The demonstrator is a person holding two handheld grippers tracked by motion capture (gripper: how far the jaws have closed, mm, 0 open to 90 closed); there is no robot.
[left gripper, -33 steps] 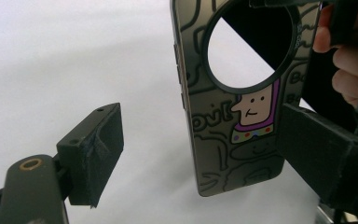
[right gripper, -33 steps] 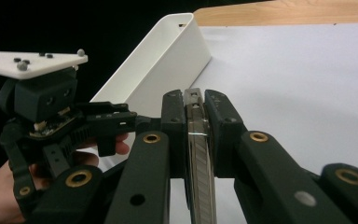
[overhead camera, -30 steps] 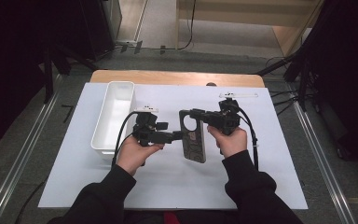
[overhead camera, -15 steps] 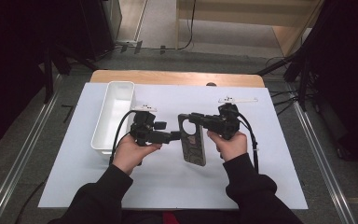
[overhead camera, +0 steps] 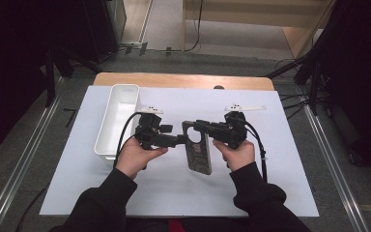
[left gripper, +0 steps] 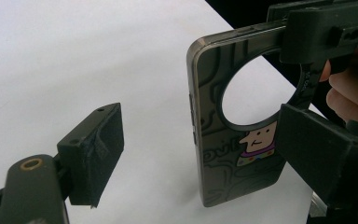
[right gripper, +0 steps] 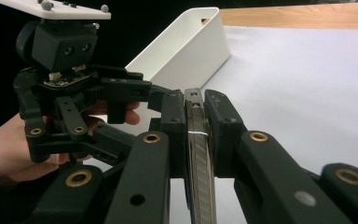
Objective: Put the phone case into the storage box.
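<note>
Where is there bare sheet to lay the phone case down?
Bare white sheet lies right of the right gripper, and near the front edge. The far strip beyond the grippers is bare too. It is crowded around the phone case, left gripper and white bin.

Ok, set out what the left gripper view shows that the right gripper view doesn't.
Left gripper view: the phone case seen on its patterned back, with a round cut-out and a cartoon figure, and the left gripper with open jaws either side of it. Right gripper view: the case edge-on, pinched between the pads of the right gripper, with the white bin and the wooden table edge behind. Both: the case and the white table cover.
</note>
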